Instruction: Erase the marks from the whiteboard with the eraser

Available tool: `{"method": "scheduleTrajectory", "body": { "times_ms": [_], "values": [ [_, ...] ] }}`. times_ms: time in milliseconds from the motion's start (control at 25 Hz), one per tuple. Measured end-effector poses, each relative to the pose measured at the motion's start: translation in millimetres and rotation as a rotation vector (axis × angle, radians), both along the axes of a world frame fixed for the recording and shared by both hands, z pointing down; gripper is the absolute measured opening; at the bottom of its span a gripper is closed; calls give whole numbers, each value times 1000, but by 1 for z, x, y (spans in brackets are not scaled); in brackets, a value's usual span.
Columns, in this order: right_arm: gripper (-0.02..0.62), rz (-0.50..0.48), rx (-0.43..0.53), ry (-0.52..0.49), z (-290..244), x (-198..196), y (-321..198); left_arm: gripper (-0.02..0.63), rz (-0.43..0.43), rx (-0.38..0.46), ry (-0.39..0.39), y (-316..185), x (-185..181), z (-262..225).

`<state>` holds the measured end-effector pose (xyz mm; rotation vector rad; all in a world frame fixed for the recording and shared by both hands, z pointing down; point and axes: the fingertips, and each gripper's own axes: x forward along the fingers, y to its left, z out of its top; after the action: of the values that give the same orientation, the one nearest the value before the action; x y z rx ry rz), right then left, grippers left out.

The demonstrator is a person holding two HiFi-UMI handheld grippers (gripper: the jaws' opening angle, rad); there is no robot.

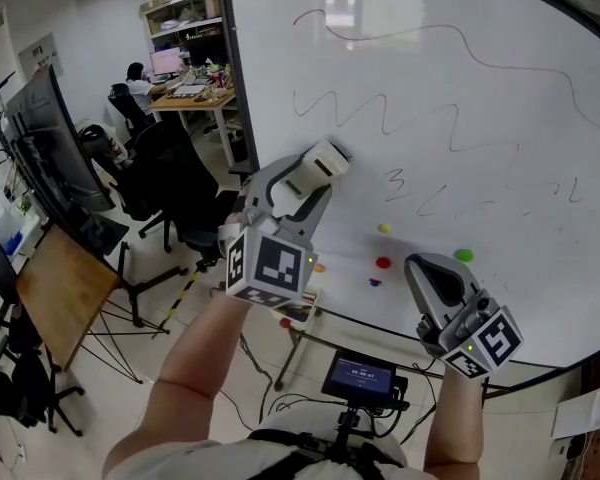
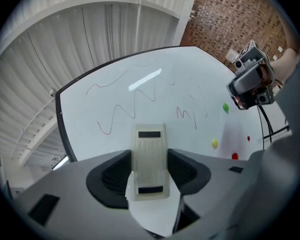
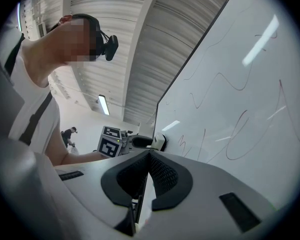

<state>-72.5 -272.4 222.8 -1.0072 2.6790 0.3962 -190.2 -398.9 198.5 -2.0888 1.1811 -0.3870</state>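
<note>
The whiteboard (image 1: 500,268) fills the right of the head view. It bears thin red marks: a long wavy line (image 1: 420,33), a zigzag (image 1: 380,113) and small scribbles (image 1: 420,200). My left gripper (image 1: 315,173) is shut on a white eraser (image 1: 325,160), held at the board's lower left just under the zigzag. I cannot tell whether the eraser touches the board. In the left gripper view the eraser (image 2: 150,149) stands upright between the jaws, facing the marks (image 2: 135,106). My right gripper (image 1: 432,273) hangs lower right, shut and empty; in its own view the jaws meet (image 3: 149,156).
Small round magnets dot the board: yellow (image 1: 383,228), red (image 1: 382,262), green (image 1: 464,255). Black office chairs (image 1: 155,183) and a wooden table (image 1: 60,288) stand on the left. A person sits at a far desk (image 1: 190,93). A small screen (image 1: 360,376) hangs at my chest.
</note>
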Motion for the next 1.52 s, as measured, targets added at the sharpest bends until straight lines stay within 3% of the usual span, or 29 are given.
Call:
{"method": "scheduleTrajectory", "body": {
  "times_ms": [240, 520, 720, 840, 1040, 1280, 1520],
  "values": [
    [2, 6, -15, -16, 5, 14, -1, 238, 64, 10, 165, 3, 2, -16],
    [2, -7, -52, -74, 15, 23, -7, 237, -83, 82, 151, -1, 1, -16],
    [2, -28, -79, -107, 24, 17, -16, 239, -93, 84, 83, -2, 7, -2],
    [2, -46, -82, -100, 26, 11, -17, 239, -68, 16, 57, -2, 9, 27],
    [2, -47, -83, -93, 26, 16, -15, 239, -34, -39, 130, -3, 2, 45],
    [2, -27, -71, -98, 21, 28, -6, 239, -43, 72, 187, 0, 1, -14],
    [2, -25, -88, -111, 27, 34, -5, 239, -26, 74, 196, 9, 21, -7]
  ]
}}
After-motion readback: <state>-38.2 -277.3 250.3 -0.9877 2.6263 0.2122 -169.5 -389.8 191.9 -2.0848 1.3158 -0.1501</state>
